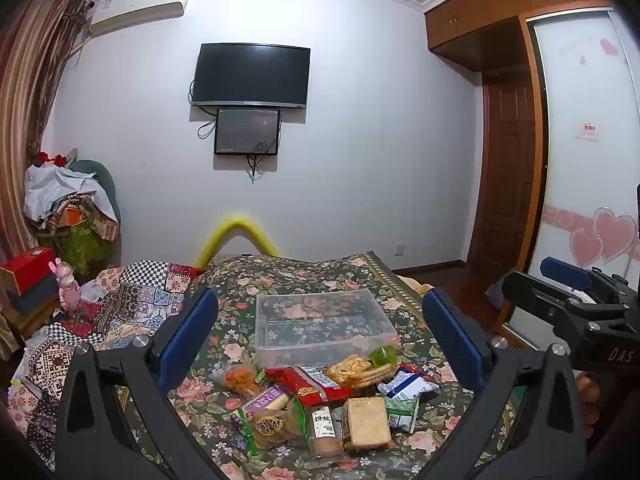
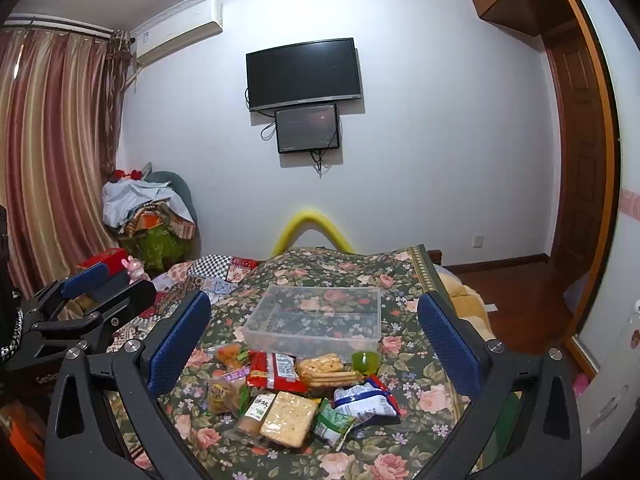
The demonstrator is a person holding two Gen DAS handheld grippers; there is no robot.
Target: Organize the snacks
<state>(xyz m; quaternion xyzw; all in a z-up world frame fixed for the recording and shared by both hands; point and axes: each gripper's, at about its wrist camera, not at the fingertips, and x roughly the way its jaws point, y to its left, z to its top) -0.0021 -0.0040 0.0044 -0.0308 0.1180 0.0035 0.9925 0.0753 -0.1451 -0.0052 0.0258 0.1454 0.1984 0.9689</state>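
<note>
Both your left gripper and right gripper hang spread wide and empty above the flowered bedspread. The snack pile lies straight ahead and below both, touching the near wall of the clear plastic box. The square cracker pack looks nearest, about equally placed for either hand.

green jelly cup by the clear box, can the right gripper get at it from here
Probably yes. The green jelly cup sits uncovered at the pile's far edge, beside the clear box. The right gripper is open, holding nothing, with nothing between.
</note>
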